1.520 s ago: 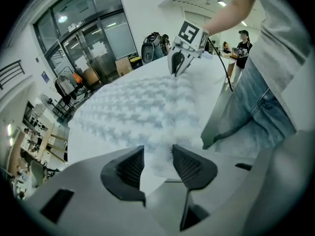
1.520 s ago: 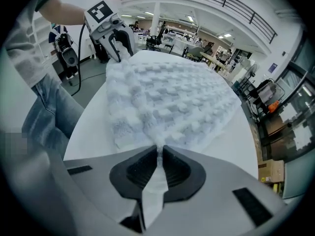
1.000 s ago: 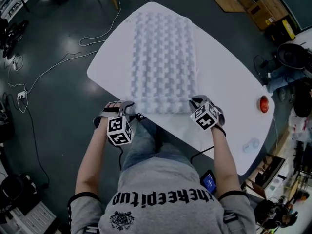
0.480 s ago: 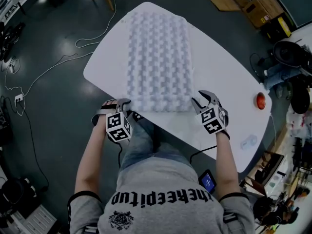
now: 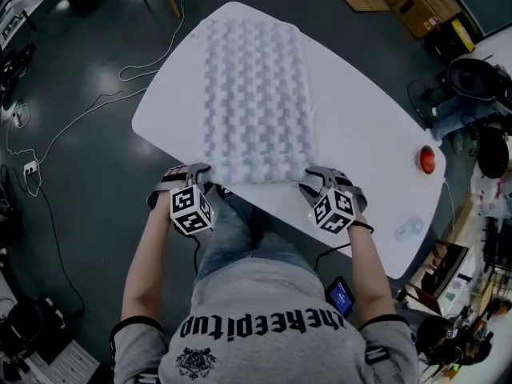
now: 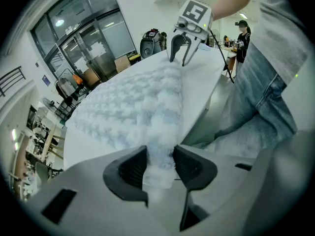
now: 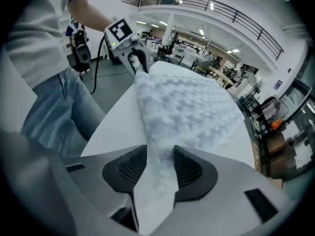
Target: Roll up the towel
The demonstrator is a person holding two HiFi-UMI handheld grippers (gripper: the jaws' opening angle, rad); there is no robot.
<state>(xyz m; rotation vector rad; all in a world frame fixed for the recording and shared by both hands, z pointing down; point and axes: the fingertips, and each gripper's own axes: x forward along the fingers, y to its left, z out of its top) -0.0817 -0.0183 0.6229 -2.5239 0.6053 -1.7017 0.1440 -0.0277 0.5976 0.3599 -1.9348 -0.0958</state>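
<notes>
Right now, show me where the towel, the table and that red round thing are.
towel [image 5: 254,94], head view, middle of the spread cloth.
table [image 5: 368,126], head view, bare top right of the towel.
red round thing [image 5: 428,160], head view, its centre.

Pale blue-white checked towel on white table.

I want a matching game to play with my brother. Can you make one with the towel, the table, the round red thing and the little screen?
1 towel
2 table
3 round red thing
4 little screen

A on the table, near its right edge
B smooth plain white
C spread flat, bumpy checks
D glowing blue, by the person's hip

Pairs: 1-C, 2-B, 3-A, 4-D
</notes>
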